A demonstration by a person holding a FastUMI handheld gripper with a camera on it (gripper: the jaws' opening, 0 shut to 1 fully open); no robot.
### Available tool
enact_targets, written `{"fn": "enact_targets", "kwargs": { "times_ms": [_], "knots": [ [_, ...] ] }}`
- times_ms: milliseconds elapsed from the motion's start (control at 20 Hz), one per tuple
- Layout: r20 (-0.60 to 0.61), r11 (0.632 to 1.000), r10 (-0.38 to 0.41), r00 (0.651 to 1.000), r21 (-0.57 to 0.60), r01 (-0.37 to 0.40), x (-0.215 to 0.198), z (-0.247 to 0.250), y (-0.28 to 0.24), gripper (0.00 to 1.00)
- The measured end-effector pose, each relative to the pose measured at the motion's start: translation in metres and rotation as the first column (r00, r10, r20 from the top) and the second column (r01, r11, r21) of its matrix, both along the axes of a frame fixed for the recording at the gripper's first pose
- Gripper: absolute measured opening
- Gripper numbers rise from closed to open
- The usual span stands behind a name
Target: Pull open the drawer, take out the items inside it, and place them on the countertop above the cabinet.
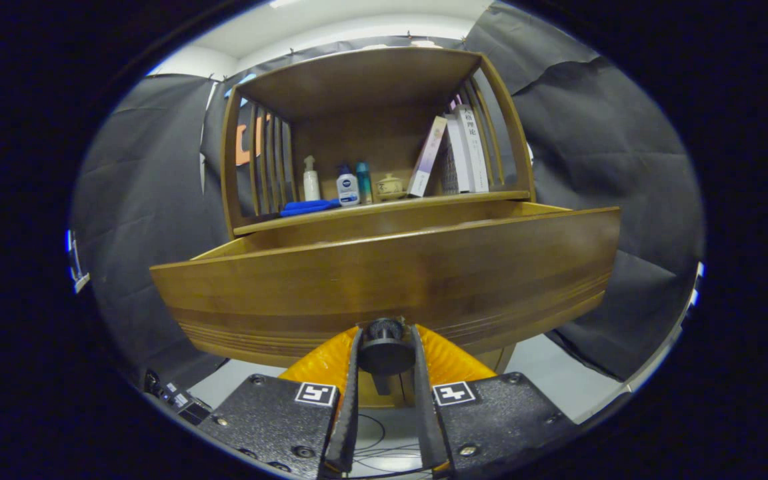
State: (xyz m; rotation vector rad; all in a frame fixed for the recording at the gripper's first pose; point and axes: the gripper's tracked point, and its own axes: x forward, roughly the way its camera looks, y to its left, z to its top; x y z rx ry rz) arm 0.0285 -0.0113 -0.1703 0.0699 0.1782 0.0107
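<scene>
Gripping the knob (385, 347), the 2 fingers (353, 380) press on it from either side, so the gripper (385, 357) is closed on the knob. Knob is dark and round, fixed low on the middle of the drawer (384, 283) front.

Drawer is wooden and stands pulled out from the cabinet (374, 87), its front panel well forward of the shelf edge. Drawer side walls run back to the cabinet. Inside of the drawer is hidden behind the front panel; contents cannot be told.

Shelf (384, 203) above the drawer carries:
- a blue cloth (309, 207) lying flat at the near edge, towards the slatted side;
- a white spray bottle (311, 180) upright behind the cloth;
- a white bottle (347, 187) with a blue label just beside it;
- a teal bottle (363, 183) next to that;
- a small lidded jar (390, 187) near the middle;
- 1 book (427, 157) tilted against several upright books (467, 152) at the far side.

Cabinet sides are open wooden slats. Black cloth hangs behind and around the cabinet. Pale floor (557, 383) shows under the drawer, with thin cables (374, 443) lying on it between the fingers.
</scene>
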Motion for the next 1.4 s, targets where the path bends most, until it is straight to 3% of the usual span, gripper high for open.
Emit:
{"fn": "enact_targets", "kwargs": {
  "times_ms": [950,1300,1400],
  "knots": [
    [-0.017,1.000,0.020,1.000,-0.013,-0.020,-0.038,-0.008,0.006,0.40],
    [0.081,0.998,-0.046,0.996,-0.031,0.048,-0.065,0.042,-0.020,1.00],
    [0.083,0.999,-0.051,0.995,-0.011,0.052,-0.070,0.059,-0.022,1.00]
  ]
}}
